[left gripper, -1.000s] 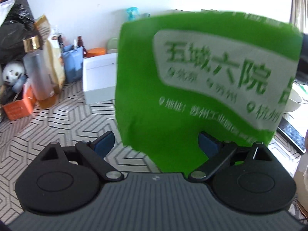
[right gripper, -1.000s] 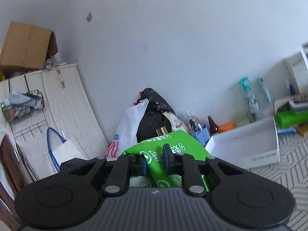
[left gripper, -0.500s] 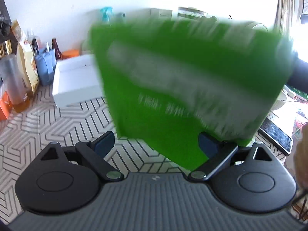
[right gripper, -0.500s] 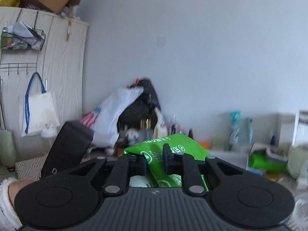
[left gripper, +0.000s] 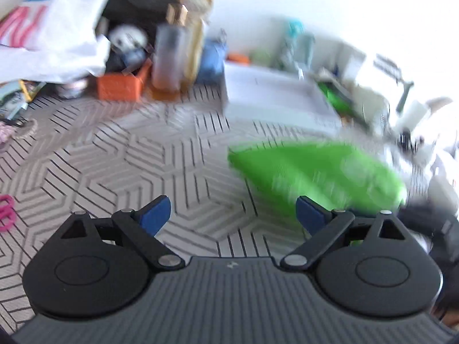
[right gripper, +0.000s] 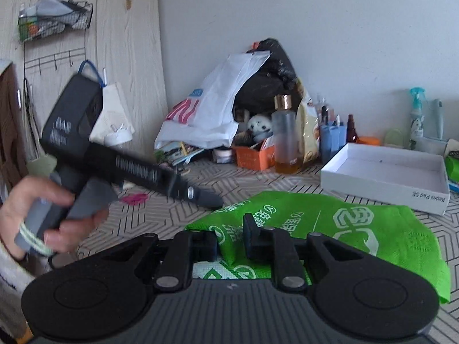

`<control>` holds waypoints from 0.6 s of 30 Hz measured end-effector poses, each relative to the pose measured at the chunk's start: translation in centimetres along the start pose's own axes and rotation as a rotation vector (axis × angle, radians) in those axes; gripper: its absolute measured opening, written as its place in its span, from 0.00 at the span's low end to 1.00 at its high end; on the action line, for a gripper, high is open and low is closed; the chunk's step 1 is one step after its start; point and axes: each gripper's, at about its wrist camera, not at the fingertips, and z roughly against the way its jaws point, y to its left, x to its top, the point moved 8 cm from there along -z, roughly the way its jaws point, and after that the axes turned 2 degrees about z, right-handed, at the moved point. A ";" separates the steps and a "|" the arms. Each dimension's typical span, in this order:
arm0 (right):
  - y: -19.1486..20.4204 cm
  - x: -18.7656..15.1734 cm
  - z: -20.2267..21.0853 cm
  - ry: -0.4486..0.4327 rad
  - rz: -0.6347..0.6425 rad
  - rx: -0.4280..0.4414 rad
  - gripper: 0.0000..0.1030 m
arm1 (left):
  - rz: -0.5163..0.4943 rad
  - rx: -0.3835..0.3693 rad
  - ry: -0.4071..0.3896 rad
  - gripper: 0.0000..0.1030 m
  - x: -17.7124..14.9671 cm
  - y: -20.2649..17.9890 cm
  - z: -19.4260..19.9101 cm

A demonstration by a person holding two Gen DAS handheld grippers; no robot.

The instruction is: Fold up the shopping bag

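The green shopping bag (right gripper: 358, 229) with white print lies spread on the patterned table, its near edge pinched between my right gripper's (right gripper: 229, 239) fingers. In the left wrist view the bag (left gripper: 315, 172) is a blurred green shape at the right, low over the table. My left gripper (left gripper: 233, 215) is open and empty, with its blue pads wide apart, just left of the bag. In the right wrist view the left gripper (right gripper: 200, 195) is held in a hand at the left, pointing toward the bag.
A white shallow box (right gripper: 384, 177) stands behind the bag. Bottles, an orange basket (right gripper: 252, 157), white and black plastic bags (right gripper: 218, 106) crowd the back by the wall. A pink item (left gripper: 7, 212) lies at the left on the patterned tablecloth (left gripper: 143, 157).
The bag came down from hanging upright in the air to lying on the table. My right gripper lowered with it. My left gripper swung left and down, staying open.
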 end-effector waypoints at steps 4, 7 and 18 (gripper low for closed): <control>0.5 -2.0 0.9 0.041 0.006 0.042 0.17 | -0.038 -0.008 0.028 0.96 0.0 -1.0 -2.0; 0.3 -3.1 2.0 0.060 0.008 0.076 0.17 | -0.072 0.048 0.121 0.96 -2.1 -1.9 -5.2; -0.7 -5.1 8.1 0.104 -0.014 -0.001 0.30 | -0.114 0.033 0.193 1.00 -5.9 -4.5 -7.8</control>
